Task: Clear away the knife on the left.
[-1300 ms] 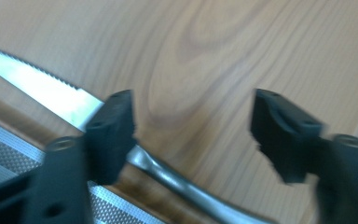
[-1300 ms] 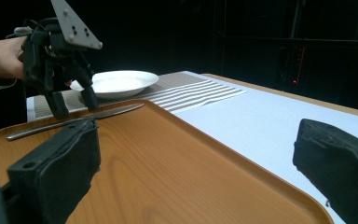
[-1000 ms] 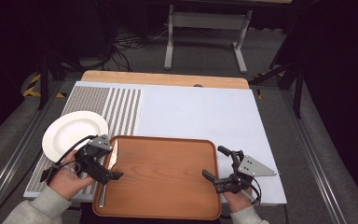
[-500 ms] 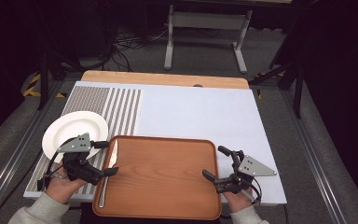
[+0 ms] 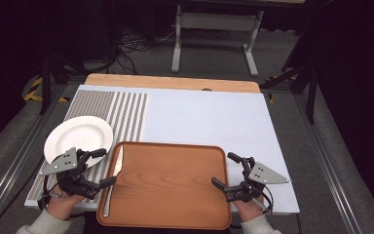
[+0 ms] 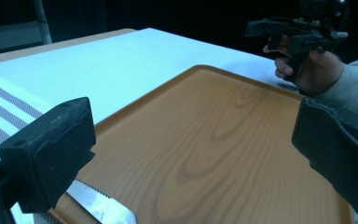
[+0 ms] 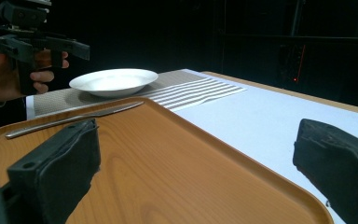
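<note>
A brown wooden tray (image 5: 168, 183) lies at the near edge of the table. A metal knife (image 5: 113, 178) rests along the tray's left rim, its blade (image 6: 100, 208) seen just inside the tray; it also crosses the right gripper view (image 7: 74, 119). A white plate (image 5: 78, 136) sits on the striped mat, left of the tray. My left gripper (image 5: 102, 167) is open at the tray's left edge, nothing between its jaws. My right gripper (image 5: 224, 169) is open at the tray's right edge, holding nothing.
A striped placemat (image 5: 112, 117) covers the table's left part and a white sheet (image 5: 209, 117) the rest. A wooden strip (image 5: 175, 82) runs along the far edge. A metal stand (image 5: 214, 29) is on the floor beyond.
My left gripper has pulled back leftward off the tray, leaving the knife lying along the tray's left rim. The right gripper has stayed put.
</note>
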Motion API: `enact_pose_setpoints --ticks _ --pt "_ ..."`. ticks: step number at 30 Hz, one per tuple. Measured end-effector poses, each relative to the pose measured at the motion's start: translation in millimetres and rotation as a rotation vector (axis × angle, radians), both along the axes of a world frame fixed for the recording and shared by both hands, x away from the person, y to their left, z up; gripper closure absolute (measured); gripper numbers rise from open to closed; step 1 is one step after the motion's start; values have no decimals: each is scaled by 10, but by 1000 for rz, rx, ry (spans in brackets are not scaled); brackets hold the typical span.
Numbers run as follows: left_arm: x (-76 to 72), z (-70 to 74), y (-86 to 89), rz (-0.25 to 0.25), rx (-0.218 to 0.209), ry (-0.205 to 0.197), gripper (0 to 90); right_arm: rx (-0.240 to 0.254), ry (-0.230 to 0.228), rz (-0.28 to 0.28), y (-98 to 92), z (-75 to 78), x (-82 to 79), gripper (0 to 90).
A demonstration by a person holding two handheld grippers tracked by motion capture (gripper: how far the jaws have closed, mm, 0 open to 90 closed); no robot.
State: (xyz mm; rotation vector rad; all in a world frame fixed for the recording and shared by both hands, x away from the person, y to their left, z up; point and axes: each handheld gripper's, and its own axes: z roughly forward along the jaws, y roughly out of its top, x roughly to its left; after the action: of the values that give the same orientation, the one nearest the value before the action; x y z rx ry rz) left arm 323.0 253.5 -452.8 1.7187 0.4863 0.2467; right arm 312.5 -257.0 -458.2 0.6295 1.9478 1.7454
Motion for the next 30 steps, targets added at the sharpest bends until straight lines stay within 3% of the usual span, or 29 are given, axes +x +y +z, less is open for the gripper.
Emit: enact_pose_setpoints --ticks 3,8,12,14,23,24,30 --pt "-42 -66 25 17 7 -31 6 -4 4 -2 -7 -5 2 13" --pt "-83 -150 81 46 19 -37 6 -7 5 -8 -17 -11 9 14" --pt "-101 -250 141 74 18 -25 6 -22 15 -12 -29 -33 19 13" --pt "-95 -327 177 90 30 0 6 -32 20 -14 -31 -43 24 14" --pt "-100 -307 212 105 20 -6 5 -42 22 -18 -27 -51 24 14" --pt "-98 -297 210 103 35 -15 5 -43 23 -18 -25 -52 25 14" --pt "-103 -291 179 104 24 -2 5 -48 27 -19 -20 -52 29 14"
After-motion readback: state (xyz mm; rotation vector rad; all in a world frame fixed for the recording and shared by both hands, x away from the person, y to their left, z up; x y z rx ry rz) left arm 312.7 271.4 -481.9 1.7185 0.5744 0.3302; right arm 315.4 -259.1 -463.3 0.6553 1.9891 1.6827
